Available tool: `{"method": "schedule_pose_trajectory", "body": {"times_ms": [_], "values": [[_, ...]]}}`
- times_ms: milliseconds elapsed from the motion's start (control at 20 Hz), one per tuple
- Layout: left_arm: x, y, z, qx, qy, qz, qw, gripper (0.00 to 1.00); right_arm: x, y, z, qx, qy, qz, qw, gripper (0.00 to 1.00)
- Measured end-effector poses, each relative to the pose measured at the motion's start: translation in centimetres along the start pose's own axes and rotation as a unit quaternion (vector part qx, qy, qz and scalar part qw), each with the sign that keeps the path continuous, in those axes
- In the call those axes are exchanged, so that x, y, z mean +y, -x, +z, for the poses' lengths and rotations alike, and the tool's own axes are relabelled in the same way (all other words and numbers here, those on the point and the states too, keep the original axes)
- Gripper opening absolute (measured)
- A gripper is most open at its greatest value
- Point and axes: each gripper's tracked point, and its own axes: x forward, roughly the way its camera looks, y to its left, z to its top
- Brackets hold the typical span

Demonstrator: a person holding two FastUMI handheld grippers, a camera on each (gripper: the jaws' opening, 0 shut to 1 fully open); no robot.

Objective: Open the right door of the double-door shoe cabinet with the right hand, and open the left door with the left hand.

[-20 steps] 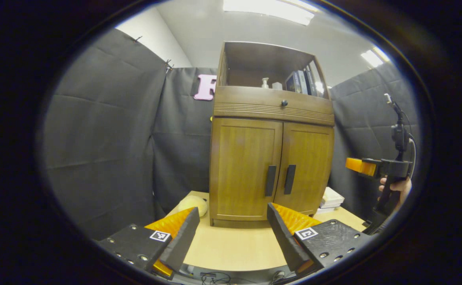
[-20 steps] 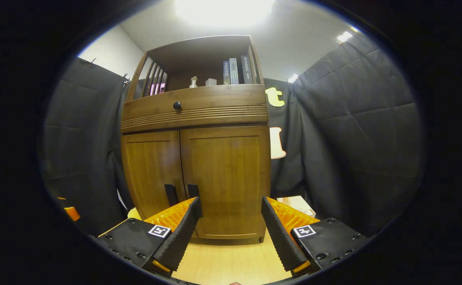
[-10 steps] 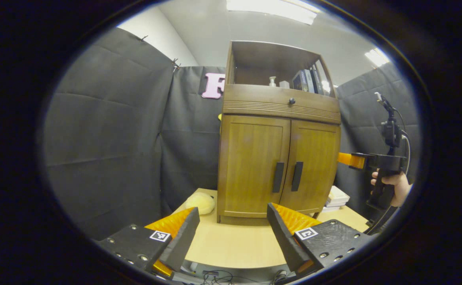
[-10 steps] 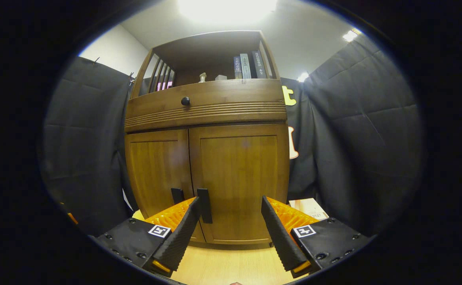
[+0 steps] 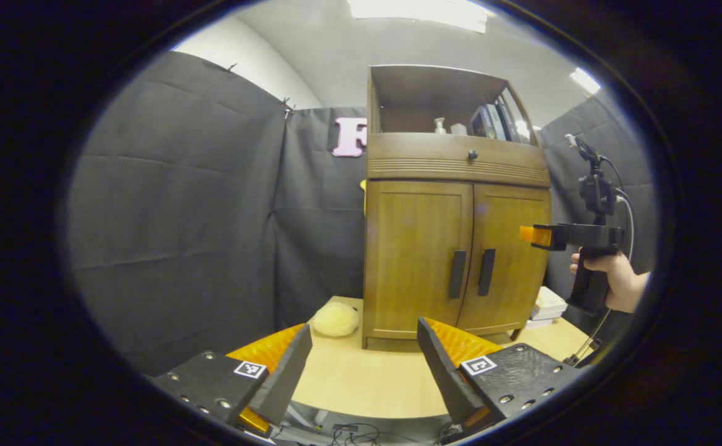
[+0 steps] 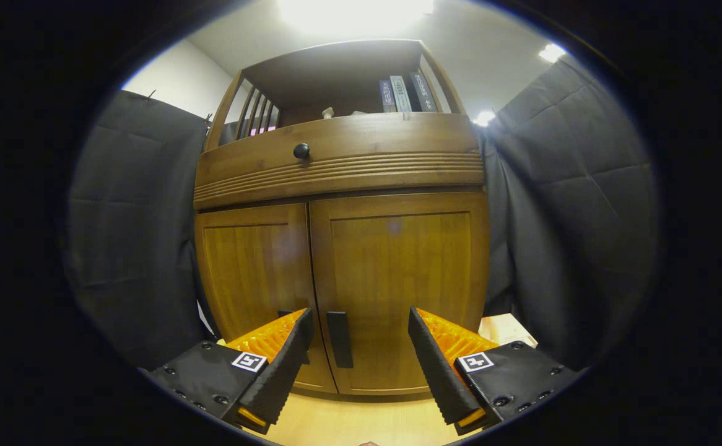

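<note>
Right gripper view has the right gripper (image 6: 358, 337) spread wide with nothing in it, right up near the shoe cabinet (image 6: 342, 248), and the right door's handle (image 6: 340, 339) sits between its fingers without touching. Both doors look closed, cabinet's standing on the table (image 5: 367, 384). Left gripper view: left gripper (image 5: 362, 353) is wide too and well back, with a yellow plush (image 5: 335, 319) just beside the cabinet.

A: A pale yellow plush lump (image 5: 335, 319) sits on the light wooden table (image 5: 361, 384), beside a stack of white books (image 5: 547, 305) further right.

B: Up top, upright books (image 6: 403, 94) and a small white bottle (image 5: 439, 126) share the open shelf.
</note>
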Motion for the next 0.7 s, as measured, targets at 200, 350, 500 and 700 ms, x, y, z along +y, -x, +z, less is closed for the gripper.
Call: {"method": "schedule_pose_trajectory", "body": {"times_ms": [200,350,500,700], "values": [[1.0,-0.5,-0.1,0.004,0.010,0.026,1.000,1.00,1.3,-2.4,-0.5,0.005,0.002,0.016,1.000,0.94],[1.9,-1.1,-0.3,0.007,0.012,0.050,0.999,1.00,2.0,-4.0,-1.6,0.018,0.002,0.026,1.000,0.95],[2.0,-1.8,-0.6,0.014,0.018,0.067,0.998,1.00,2.5,-6.5,-2.8,0.033,0.004,0.030,0.999,0.94],[2.1,-2.8,-1.2,0.022,0.020,0.085,0.996,1.00,2.6,-9.0,-4.5,0.053,0.017,0.029,0.998,0.95]]}}
